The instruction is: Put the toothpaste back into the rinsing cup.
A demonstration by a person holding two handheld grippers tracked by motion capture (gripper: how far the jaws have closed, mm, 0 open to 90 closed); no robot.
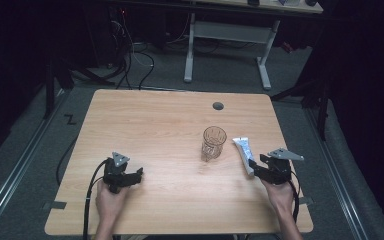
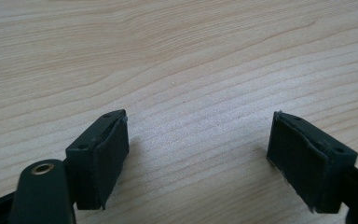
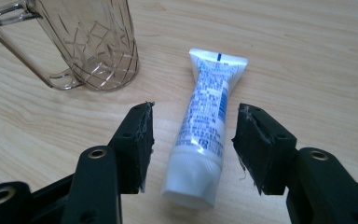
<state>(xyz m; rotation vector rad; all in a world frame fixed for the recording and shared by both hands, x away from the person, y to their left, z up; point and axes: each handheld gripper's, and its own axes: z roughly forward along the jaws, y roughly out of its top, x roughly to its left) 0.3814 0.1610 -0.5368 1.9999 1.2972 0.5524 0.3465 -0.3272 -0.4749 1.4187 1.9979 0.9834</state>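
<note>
Two things: a clear mug and a white tube lie on the right half of the table (image 1: 145, 125), with a tool at each near corner.
Mug (image 1: 214, 142): upright, near the table's middle, left of the tube and apart from it. Clear with a brownish tint, cut diamond pattern, looped handle. Likely rigid and smooth, so slippery between pads; whether glass or plastic I cannot tell, so treat it as fragile. The handle or the rim wall looks like the safest hold.
Tube (image 3: 206, 121): lies flat, cap end near, crimped flat end far. White with blue print and a wide white cap. Probably light and soft in the body, so a hard squeeze could dent it or push paste toward the cap; the stiffer shoulder just behind the cap is the better place to hold.
Right tool (image 3: 193, 147): jaws apart, one on each side of the tube's cap end, not touching it.
Left tool (image 2: 198, 156): jaws wide apart over bare wood at the near left, holding nothing.
</note>
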